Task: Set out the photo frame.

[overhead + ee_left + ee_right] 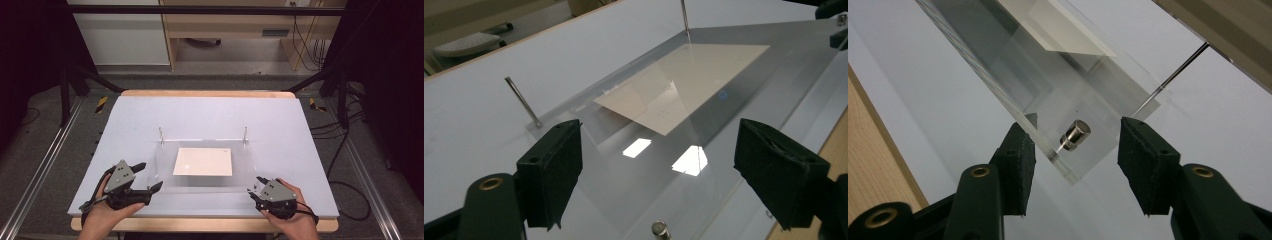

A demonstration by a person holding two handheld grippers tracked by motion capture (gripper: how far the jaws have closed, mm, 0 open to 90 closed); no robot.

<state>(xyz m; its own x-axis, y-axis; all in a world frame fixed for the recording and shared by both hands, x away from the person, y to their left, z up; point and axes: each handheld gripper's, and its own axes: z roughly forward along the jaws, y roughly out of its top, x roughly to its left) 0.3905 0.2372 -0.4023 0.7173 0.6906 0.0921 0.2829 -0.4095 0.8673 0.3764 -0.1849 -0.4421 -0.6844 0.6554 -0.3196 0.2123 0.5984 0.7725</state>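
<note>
A clear plastic sheet [205, 167] lies flat in the middle of the pale surface [150, 115]. A cream paper [203, 161] sits under it. Thin metal pins [161, 135] stand at its far corners. The left gripper [149, 176] is at the sheet's near left corner, wide open, and holds nothing. The right gripper [256, 189] is at the near right corner. It is half open around that corner and a small metal knob [1075, 135], but its pads do not touch them.

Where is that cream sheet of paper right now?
In the high view, the paper lies under the clear plate at mid-table, between the left gripper and right gripper.
</note>
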